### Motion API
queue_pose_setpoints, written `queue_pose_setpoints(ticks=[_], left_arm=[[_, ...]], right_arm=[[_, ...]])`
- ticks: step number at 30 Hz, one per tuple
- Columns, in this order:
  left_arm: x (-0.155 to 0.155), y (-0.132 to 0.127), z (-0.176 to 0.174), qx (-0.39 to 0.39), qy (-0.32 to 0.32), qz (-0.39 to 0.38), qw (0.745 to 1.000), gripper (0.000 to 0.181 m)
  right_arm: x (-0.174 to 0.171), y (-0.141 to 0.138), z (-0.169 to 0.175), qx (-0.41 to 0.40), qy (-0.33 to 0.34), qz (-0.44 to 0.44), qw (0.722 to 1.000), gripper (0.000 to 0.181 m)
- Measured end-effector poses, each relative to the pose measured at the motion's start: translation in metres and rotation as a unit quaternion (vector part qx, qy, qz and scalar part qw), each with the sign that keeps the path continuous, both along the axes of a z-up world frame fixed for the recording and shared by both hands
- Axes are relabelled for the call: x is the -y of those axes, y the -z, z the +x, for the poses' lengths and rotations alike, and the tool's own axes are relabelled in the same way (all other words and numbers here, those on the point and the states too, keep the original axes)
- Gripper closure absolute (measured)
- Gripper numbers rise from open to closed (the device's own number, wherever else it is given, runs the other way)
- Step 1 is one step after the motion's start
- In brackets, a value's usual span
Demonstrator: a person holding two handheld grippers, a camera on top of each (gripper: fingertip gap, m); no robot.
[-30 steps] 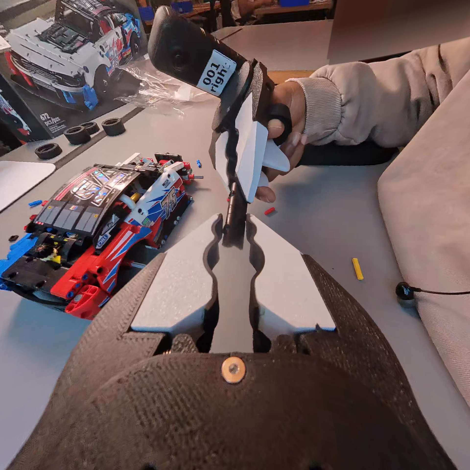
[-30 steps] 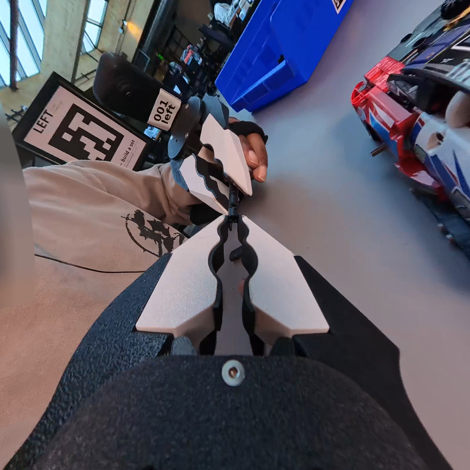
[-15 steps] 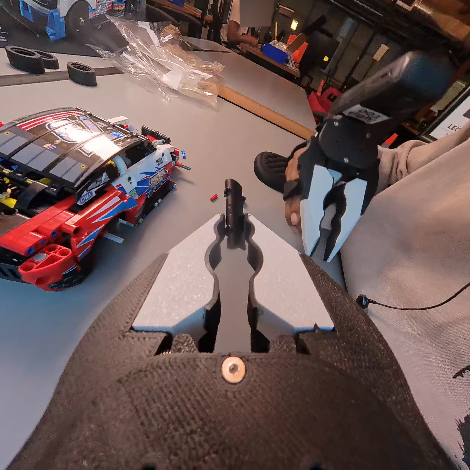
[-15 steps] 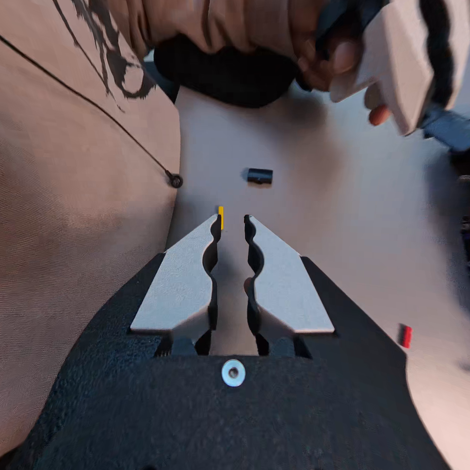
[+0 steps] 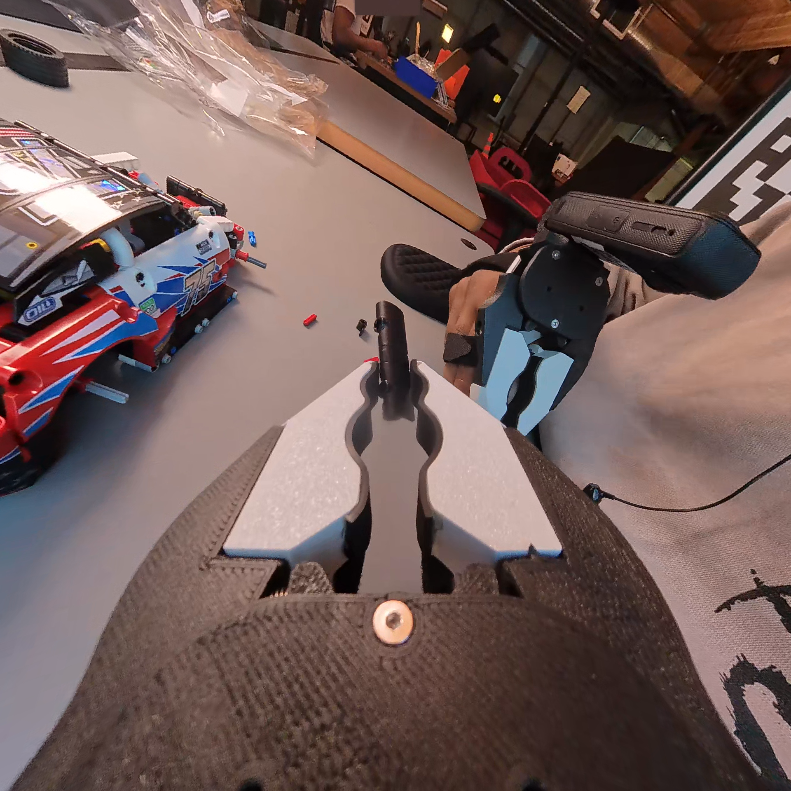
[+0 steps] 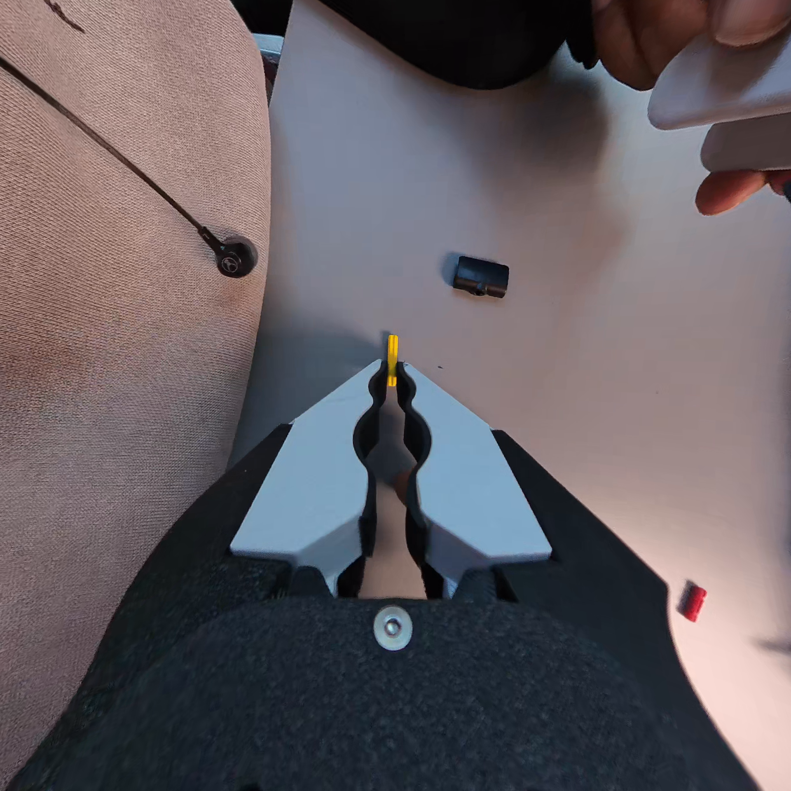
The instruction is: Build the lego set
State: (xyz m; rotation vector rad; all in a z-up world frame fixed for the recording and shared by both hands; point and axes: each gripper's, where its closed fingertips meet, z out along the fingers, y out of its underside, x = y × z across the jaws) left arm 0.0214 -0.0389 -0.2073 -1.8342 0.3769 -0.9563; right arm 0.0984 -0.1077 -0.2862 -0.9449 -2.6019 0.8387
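My left gripper [image 5: 394, 368] is shut on a black lego connector [image 5: 391, 342] that sticks out past its tips, above the grey table [image 5: 299, 222]. The red, white and blue lego race car [image 5: 98, 291] sits at the left. My right gripper [image 6: 391, 368] points down at the table and is shut on a small yellow pin [image 6: 392, 353]; it also shows in the left wrist view [image 5: 520, 411], to the right of the left gripper. A black lego piece [image 6: 481, 276] lies on the table just beyond the pin.
A red pin [image 5: 310, 319] and a tiny black piece [image 5: 361, 325] lie near the car. Clear plastic bags [image 5: 231, 81] and a black tyre [image 5: 36, 53] lie at the back. A person's beige sleeve [image 6: 120, 299] with a thin black cable lies at the left of the right gripper. Another red pin [image 6: 692, 605] lies at right. My hands' fingertips stand some 12 cm from each other. Both grippers' tips are roughly 15 cm from the tiny black piece [image 5: 361, 325].
The right gripper let go of the black connector, swung away and down to the table, and closed on the yellow pin. The left gripper kept the connector and tilted upward.
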Motion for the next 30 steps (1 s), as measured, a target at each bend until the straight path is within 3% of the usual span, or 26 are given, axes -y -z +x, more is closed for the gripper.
queue_pose_setpoints(ticks=[1, 4, 6, 12, 24, 30], left_arm=[[0.000, 0.001, 0.000, 0.001, 0.002, -0.003, 1.000, 0.170], [0.002, 0.007, 0.001, -0.015, 0.006, -0.009, 1.000, 0.169], [0.004, 0.009, 0.003, -0.028, 0.015, -0.008, 0.999, 0.169], [0.005, 0.011, 0.010, -0.046, 0.027, -0.010, 0.999, 0.170], [0.004, 0.013, 0.014, -0.089, 0.022, 0.022, 0.995, 0.176], [-0.001, 0.022, 0.010, -0.153, 0.001, 0.033, 0.988, 0.176]], right_arm=[[-0.001, 0.000, -0.001, 0.002, -0.001, -0.003, 1.000, 0.180], [-0.011, -0.006, -0.007, -0.022, 0.003, -0.027, 0.999, 0.180], [-0.027, -0.026, -0.015, -0.064, 0.036, -0.061, 0.995, 0.180], [-0.078, -0.080, -0.026, -0.204, 0.088, -0.040, 0.974, 0.180], [-0.095, -0.082, -0.043, -0.230, 0.062, 0.029, 0.971, 0.179], [-0.098, -0.082, -0.049, -0.241, 0.039, 0.069, 0.967, 0.179]])
